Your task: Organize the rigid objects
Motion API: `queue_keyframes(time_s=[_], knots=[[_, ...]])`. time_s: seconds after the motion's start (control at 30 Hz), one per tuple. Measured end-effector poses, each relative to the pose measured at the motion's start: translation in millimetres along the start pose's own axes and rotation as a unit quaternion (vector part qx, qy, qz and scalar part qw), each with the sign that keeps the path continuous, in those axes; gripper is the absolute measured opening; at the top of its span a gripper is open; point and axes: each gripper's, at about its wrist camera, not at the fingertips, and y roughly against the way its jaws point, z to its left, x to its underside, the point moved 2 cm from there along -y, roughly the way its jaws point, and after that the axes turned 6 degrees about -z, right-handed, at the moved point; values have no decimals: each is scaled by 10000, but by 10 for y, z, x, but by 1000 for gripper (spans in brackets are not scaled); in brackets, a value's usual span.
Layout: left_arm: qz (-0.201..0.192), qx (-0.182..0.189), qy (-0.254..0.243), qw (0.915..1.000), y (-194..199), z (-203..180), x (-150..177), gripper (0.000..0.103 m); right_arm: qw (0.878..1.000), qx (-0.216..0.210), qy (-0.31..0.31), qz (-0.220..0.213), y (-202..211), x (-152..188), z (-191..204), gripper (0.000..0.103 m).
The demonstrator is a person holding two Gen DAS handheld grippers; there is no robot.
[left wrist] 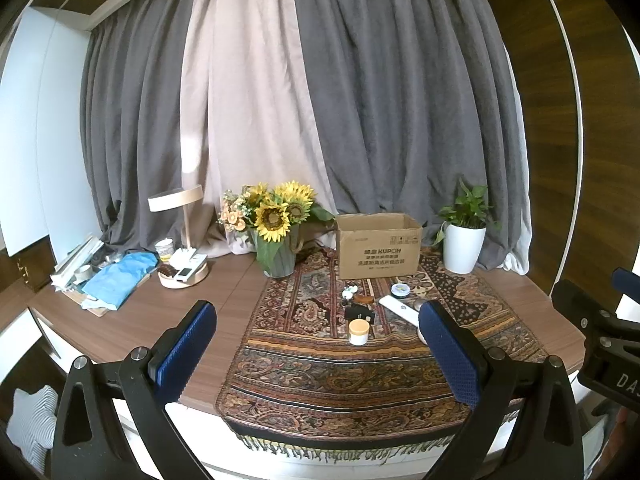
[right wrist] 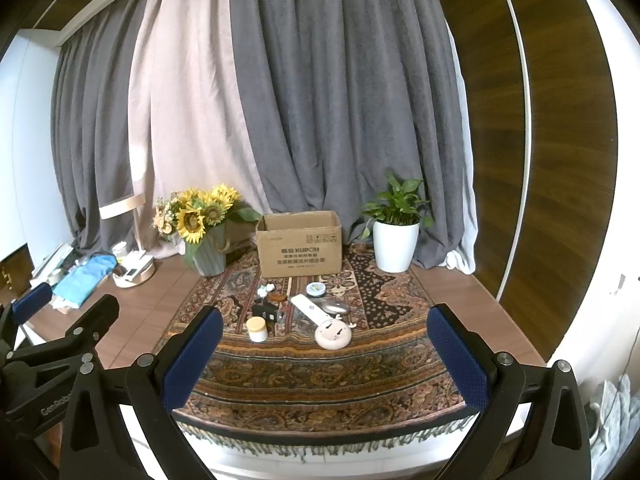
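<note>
Both the left hand-held gripper (left wrist: 316, 344) and the right hand-held gripper (right wrist: 326, 344) hover wide apart and empty before the desk (left wrist: 224, 292), where small items (right wrist: 296, 314) lie clustered just before the cardboard box (right wrist: 300, 246).

Wooden table (right wrist: 136, 320): patterned runner (right wrist: 320, 364), sunflower vase (right wrist: 210, 258), round lamp tray (left wrist: 183, 278), blue cloth (left wrist: 116, 280).

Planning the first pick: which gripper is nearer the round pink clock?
Right. The right gripper faces the clock just ahead between its fingers; the left gripper sits further left, its right finger hiding most of it.
</note>
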Motion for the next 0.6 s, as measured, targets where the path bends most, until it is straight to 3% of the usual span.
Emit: queue_keyframes(time_s=[0.6], knots=[[-9,15,-5,10000,12,15,29,103,10000,12,-1,-13,6,-1,19,103]])
